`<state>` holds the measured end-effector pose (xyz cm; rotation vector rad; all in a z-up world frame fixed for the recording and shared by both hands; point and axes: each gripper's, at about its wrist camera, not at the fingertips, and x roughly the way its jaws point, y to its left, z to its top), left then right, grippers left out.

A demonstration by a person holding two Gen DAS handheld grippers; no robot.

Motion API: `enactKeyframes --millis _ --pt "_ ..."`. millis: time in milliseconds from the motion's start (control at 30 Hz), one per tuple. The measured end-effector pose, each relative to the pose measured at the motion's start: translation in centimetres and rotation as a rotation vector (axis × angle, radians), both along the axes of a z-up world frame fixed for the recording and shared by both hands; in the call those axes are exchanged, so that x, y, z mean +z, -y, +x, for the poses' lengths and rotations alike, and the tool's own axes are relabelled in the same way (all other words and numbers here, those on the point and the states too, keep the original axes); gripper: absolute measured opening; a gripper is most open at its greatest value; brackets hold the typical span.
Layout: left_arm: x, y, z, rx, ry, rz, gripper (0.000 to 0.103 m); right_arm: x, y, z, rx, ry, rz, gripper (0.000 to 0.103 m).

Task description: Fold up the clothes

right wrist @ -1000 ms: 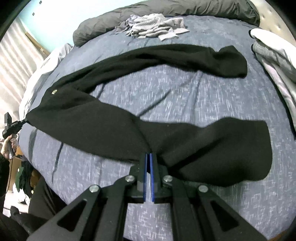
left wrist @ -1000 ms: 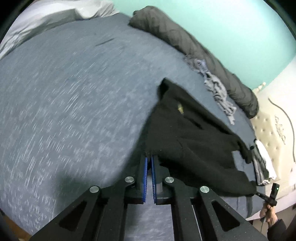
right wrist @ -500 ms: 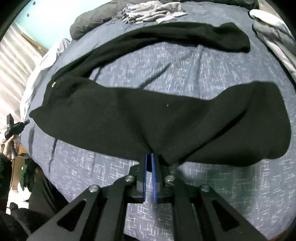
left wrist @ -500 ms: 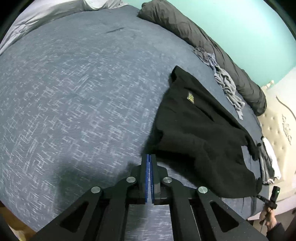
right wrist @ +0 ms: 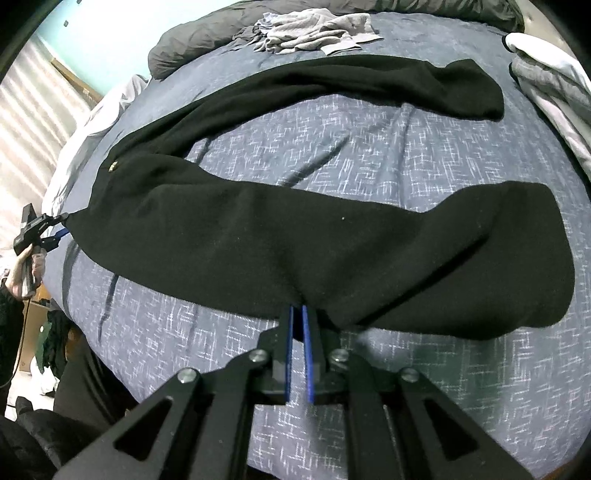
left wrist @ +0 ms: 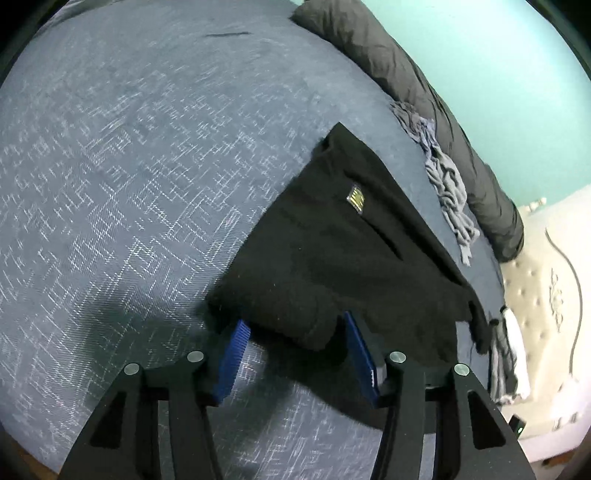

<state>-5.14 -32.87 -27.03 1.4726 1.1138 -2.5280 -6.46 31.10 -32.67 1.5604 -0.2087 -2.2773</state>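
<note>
A bed (right wrist: 369, 177) with a blue-grey patterned cover is carrying 1 pair of black trousers (right wrist: 295, 243) lying spread flat, a crumpled grey garment (right wrist: 314, 31), a rolled dark duvet (left wrist: 406, 85), and folded laundry (right wrist: 546, 85).

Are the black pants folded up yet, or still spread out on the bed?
Spread out. The black pants lie flat on the bed with both legs apart, not stacked.

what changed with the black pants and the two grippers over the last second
The left hand-held gripper opened and let go of the black pants, which now lie flatter and more spread on the bed. The right hand-held gripper stays nearly shut on the pants' edge. The grey clothes have not moved.
</note>
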Motion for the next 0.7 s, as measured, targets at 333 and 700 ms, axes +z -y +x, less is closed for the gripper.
enactKeyframes --millis 333,700 --pt "0.3 0.5 0.1 0.104 0.029 0.034 0.057 -0.6 0.2 -0.1 0.001 0.004 0.006 0.006" --pt "-0.2 -0.4 0.0 0.028 0.035 -0.052 0.016 -0.1 0.0 0.2 0.001 0.0 0.003 0.006"
